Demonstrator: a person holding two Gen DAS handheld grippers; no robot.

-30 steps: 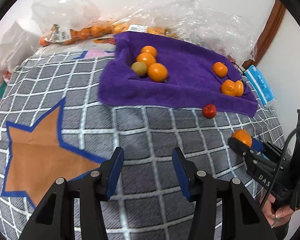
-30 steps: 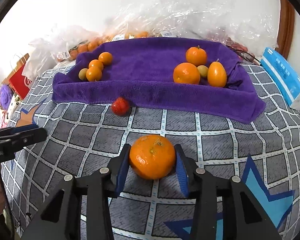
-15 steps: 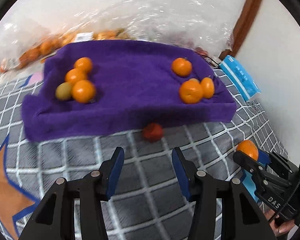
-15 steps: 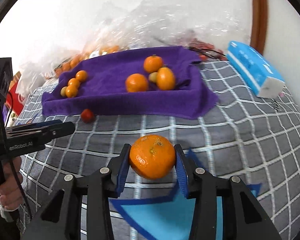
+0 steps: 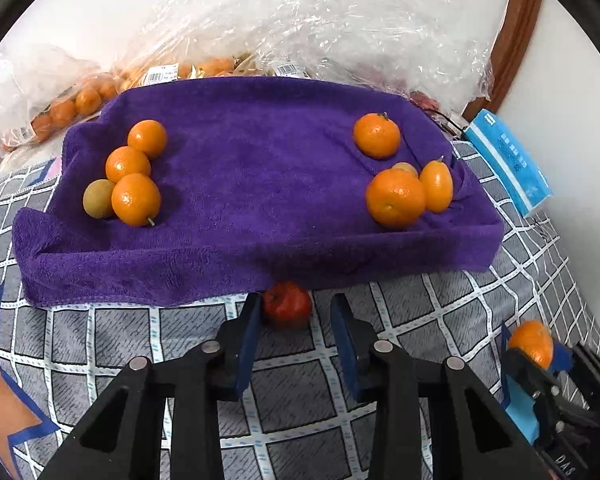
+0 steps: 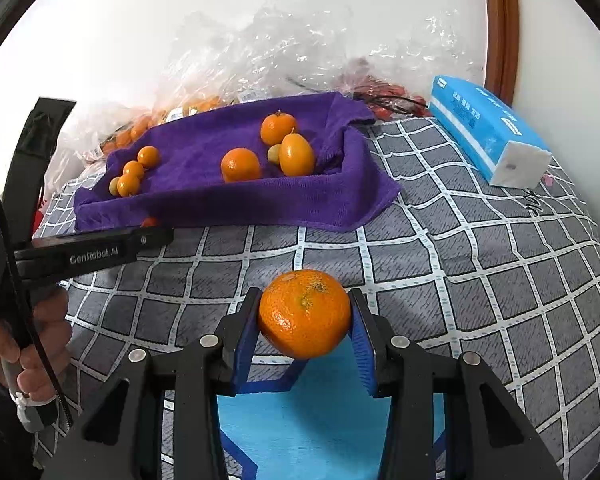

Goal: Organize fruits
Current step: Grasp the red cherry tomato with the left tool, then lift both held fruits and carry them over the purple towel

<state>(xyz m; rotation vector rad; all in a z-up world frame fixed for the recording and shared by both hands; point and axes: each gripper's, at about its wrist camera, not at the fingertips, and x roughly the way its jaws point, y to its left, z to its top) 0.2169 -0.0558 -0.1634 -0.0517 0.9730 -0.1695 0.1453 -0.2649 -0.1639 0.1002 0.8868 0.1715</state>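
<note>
A small red fruit (image 5: 287, 305) lies on the checked cover just in front of a purple towel (image 5: 260, 168). My left gripper (image 5: 296, 301) straddles it with its jaws closing; the left pad is at the fruit's side and a gap shows at the right pad. The towel carries a left cluster of small oranges (image 5: 136, 198) and a right cluster of larger oranges (image 5: 396, 198). My right gripper (image 6: 305, 300) is shut on a mandarin (image 6: 304, 314), held above the cover, right of the left gripper and short of the towel (image 6: 204, 200).
Clear plastic bags of fruit (image 5: 76, 100) pile against the wall behind the towel. A blue tissue pack (image 6: 484, 128) lies at the right. The grey checked cover (image 5: 420, 312) bears star patches. A person's hand (image 6: 40, 332) holds the left gripper's handle.
My left gripper has moved forward and to the right, up to the red fruit, and its jaws have narrowed around it. The right gripper has carried the mandarin rightward and back from the towel.
</note>
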